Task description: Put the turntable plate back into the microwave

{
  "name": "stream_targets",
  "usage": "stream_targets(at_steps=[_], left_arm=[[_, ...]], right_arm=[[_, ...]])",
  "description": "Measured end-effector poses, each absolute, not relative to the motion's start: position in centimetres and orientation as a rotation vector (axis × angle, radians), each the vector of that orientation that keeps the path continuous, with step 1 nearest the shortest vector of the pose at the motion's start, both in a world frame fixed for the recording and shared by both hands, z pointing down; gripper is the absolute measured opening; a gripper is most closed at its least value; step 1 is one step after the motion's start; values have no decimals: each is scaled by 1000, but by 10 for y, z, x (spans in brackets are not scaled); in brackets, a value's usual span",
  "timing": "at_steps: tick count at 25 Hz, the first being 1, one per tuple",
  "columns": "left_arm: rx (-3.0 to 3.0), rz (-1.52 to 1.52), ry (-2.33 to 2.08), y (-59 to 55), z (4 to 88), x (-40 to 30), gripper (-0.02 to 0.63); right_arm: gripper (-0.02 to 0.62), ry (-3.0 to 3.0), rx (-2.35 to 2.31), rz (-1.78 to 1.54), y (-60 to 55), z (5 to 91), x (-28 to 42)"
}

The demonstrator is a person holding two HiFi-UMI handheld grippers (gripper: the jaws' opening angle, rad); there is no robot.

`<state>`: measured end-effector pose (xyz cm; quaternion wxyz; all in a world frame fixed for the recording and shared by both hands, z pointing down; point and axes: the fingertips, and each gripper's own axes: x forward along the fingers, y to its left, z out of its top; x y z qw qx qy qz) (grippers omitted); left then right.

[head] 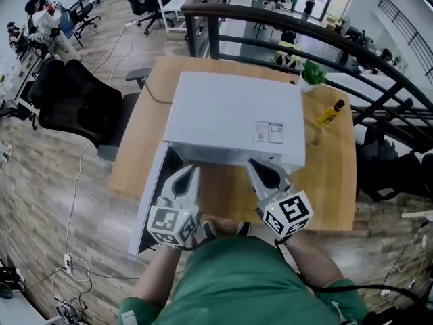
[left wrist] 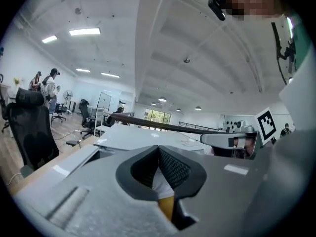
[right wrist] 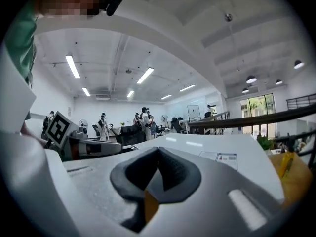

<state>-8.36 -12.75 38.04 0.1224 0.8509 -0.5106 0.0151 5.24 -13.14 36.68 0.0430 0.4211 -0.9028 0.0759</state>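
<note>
Noting both grippers empty: the left gripper [head: 192, 170] and the right gripper [head: 252, 163] each have their jaws pressed together on nothing, and each gripper's own view confirms it. They sit side by side, pointing nearly level at the front of the microwave [head: 233, 117], tips just short of its opening and about equally near. The door [head: 150, 202] hangs open on the left, just beside my left gripper. I cannot find the turntable plate in any view. The microwave's top hides the cavity from the head camera, so the plate may already lie inside, which is a guess only. No plate shows on the desk [head: 331, 181]. If so, closing the door falls to the left gripper.
</note>
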Motion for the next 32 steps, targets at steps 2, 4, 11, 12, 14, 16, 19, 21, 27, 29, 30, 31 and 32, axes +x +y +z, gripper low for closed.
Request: stream_targets(at_steps=[2, 4, 11, 12, 14, 16, 19, 21, 27, 29, 30, 31, 32], left_arm=[[2512, 41, -1499, -126, 371, -84, 11], [2545, 32, -1514, -124, 361, -85, 11], [2677, -8, -1577, -114, 329, -80, 11], [2681, -14, -1574, -113, 329, -80, 11], [2674, -24, -1569, -112, 329, -80, 11], [2664, -32, -1563, -112, 331, -81, 11], [2655, -41, -1551, -112, 332, -81, 11], [2643, -57, -1543, -112, 332, -81, 11], [2630, -71, -1546, -110, 331, -84, 11], [2628, -71, -1552, -112, 331, -86, 11], [2627, -71, -1553, -113, 331, -87, 11], [2626, -70, -1554, -113, 332, -87, 11], [2626, -69, -1553, -113, 332, -86, 11]], right_arm=[[3, -2758, 1293, 173, -129, 358, 51], [3, -2759, 1300, 124, -128, 350, 50], [3, -2762, 1343, 13, -121, 328, 53], [3, -2764, 1347, 1, -120, 326, 53], [3, -2767, 1348, -23, -116, 323, 52], [3, -2764, 1349, -50, -114, 322, 52], [3, -2761, 1355, -75, -113, 320, 52], [3, -2763, 1357, -81, -113, 319, 51], [3, -2768, 1355, -88, -111, 318, 49], [3, -2767, 1353, -94, -113, 318, 47], [3, -2766, 1353, -96, -113, 317, 47], [3, -2766, 1354, -97, -114, 317, 47], [3, -2766, 1356, -98, -114, 317, 47]])
